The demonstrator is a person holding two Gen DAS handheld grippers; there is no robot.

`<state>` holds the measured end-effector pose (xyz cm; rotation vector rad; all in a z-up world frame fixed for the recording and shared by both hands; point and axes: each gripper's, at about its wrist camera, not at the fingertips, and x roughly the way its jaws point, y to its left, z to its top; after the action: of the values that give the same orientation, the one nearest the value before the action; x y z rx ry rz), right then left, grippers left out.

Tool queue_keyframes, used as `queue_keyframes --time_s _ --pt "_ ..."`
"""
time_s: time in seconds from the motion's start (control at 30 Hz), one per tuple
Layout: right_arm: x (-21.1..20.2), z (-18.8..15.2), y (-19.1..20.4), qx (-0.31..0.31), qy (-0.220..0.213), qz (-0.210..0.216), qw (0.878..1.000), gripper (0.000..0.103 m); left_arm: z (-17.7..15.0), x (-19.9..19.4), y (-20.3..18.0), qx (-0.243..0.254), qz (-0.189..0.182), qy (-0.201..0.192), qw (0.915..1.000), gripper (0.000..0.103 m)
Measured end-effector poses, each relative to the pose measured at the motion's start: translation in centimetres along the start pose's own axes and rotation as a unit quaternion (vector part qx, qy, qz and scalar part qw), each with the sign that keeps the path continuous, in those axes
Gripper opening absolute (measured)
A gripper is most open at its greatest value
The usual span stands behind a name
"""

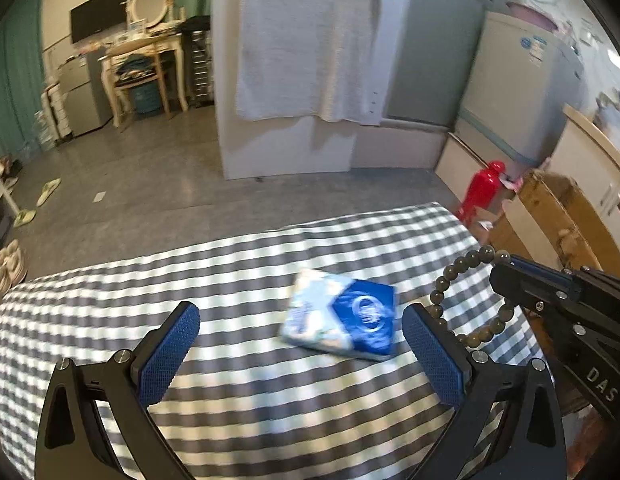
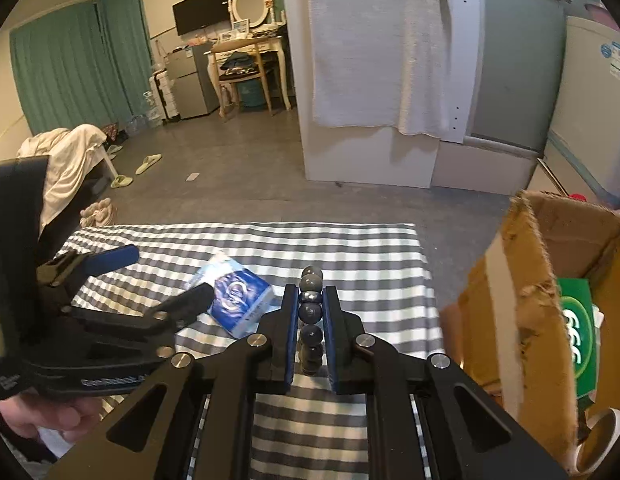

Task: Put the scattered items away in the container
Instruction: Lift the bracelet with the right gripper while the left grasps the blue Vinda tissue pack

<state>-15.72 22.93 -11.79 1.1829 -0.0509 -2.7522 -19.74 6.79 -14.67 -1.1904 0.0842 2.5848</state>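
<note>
A blue and white tissue pack [image 1: 342, 316] lies on the checked tablecloth [image 1: 245, 264]; in the right wrist view the tissue pack [image 2: 235, 298] is left of centre. My left gripper [image 1: 299, 336] hovers open just short of the pack, with the pack between its fingers in the view. My right gripper [image 2: 312, 300] is shut on a bracelet of dark round beads [image 2: 311, 312], held above the cloth. From the left wrist view the bracelet [image 1: 462, 292] hangs as a loop from the right gripper [image 1: 506, 264]. A cardboard box [image 2: 550, 280] stands open at the right.
Inside the box lies a green packet [image 2: 576, 328], and a round white object [image 2: 600, 436] shows near its lower edge. A red bottle [image 1: 482, 188] stands on the floor beyond the table. A hand [image 2: 45, 416] holds the left gripper's handle.
</note>
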Motion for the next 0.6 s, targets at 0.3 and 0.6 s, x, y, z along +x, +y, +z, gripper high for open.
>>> queue_keyframes --time_s 0.3,0.6 --pt "-0.4 -0.6 -2.1 0.012 0.001 -0.002 1.0 0.011 0.1 4.0 -2.2 0.019 -0.007 0.028 0.9994 0.103" --pt "-0.3 -0.9 -2.2 0.015 0.005 0.0 1.0 0.011 -0.5 5.6 -2.7 0.024 -0.003 0.048 0.9986 0.081"
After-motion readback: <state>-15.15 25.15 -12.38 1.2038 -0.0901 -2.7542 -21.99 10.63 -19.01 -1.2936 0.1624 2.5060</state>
